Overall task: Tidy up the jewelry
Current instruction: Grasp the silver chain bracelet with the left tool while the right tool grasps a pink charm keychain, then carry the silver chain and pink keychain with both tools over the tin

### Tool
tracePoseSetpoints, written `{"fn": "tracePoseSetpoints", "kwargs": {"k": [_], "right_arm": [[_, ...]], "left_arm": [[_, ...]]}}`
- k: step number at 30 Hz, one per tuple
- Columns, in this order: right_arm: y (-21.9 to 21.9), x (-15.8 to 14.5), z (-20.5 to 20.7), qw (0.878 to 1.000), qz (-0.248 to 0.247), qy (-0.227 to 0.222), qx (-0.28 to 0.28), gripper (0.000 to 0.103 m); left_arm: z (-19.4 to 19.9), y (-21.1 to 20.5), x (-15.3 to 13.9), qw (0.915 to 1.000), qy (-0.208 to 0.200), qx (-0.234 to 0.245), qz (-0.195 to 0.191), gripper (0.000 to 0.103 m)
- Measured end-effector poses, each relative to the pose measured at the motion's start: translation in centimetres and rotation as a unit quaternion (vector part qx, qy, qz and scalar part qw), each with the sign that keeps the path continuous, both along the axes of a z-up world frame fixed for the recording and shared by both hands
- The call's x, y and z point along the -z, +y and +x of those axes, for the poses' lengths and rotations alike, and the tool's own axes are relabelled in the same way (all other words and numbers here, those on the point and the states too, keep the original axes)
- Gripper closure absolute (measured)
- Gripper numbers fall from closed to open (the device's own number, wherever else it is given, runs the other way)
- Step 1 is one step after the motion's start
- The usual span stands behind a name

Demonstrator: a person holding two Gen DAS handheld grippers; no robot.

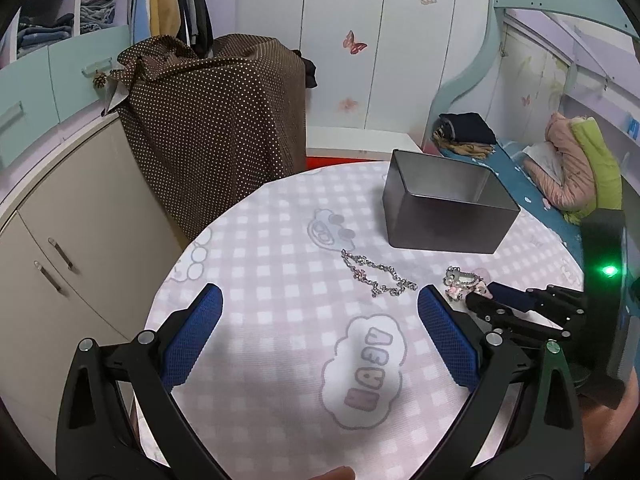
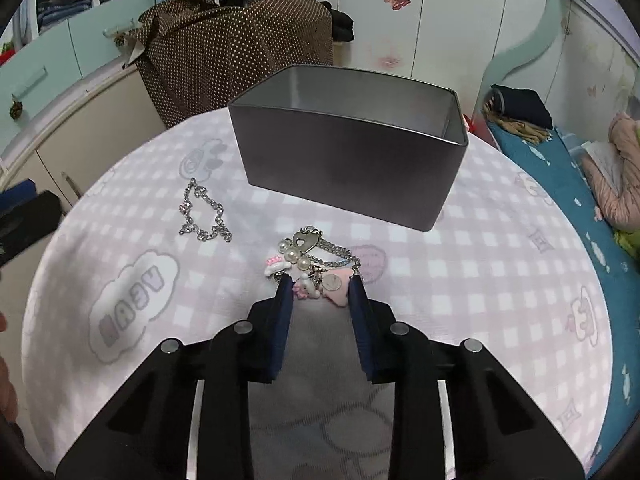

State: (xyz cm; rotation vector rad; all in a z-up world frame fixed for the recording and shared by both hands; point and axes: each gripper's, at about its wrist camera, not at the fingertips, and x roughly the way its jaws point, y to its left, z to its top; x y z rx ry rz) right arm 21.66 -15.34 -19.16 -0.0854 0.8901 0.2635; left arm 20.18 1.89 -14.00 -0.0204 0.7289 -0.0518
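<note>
The charm bracelet (image 2: 310,270) lies on the tabletop (image 2: 480,280) between the right gripper's (image 2: 319,286) part-open fingertips, not clamped; the silver chain (image 1: 376,276) lies ahead of the left gripper's (image 1: 320,304) wide-open, empty fingers; the tin (image 2: 344,160) stands beyond both.

Silver chain bracelet (image 2: 204,216) in a loose, crumpled loop, flat on the checked cloth, apart from the rest. Charm bracelet (image 2: 310,266) bunched in a heap: pearls, heart pendant, pink and white charms, short chain. Just in front of the grey metal tin (image 2: 348,160), upright, lid off, inside unseen.
</note>
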Motion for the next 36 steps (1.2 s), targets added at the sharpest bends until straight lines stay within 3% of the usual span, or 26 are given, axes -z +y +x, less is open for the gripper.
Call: {"fn": "tracePoseSetpoints", "kwargs": {"k": [9,24,29,31,34,36], "right_arm": [[-1.7,-0.8,-0.6,0.999,0.038,0.007,0.012,0.076],[-2.4,-1.5,-0.7,0.999,0.049,0.006,0.018,0.076],[-2.7,-1.9,-0.7,0.998,0.053,0.003,0.018,0.076],[-2.8,-2.0,-0.8,0.998,0.056,0.002,0.019,0.076],[-2.9,-2.2,-0.9,0.998,0.057,-0.001,0.018,0.076],[-2.8,-2.4,-0.9,0.998,0.059,-0.003,0.017,0.076]], "left_arm": [[1.6,-1.3,1.7,0.9997,0.015,0.014,0.012,0.005],[9.2,-4.5,6.5,0.9951,0.088,0.029,0.034,0.006],[9.4,-4.6,6.8,0.9947,0.091,0.040,0.026,0.045],[9.2,-4.2,6.7,0.9947,0.090,0.044,0.020,0.076],[8.9,-3.1,6.5,0.9935,0.099,0.054,-0.013,0.096],[8.6,-2.4,6.4,0.9923,0.103,0.061,-0.031,0.097]]}}
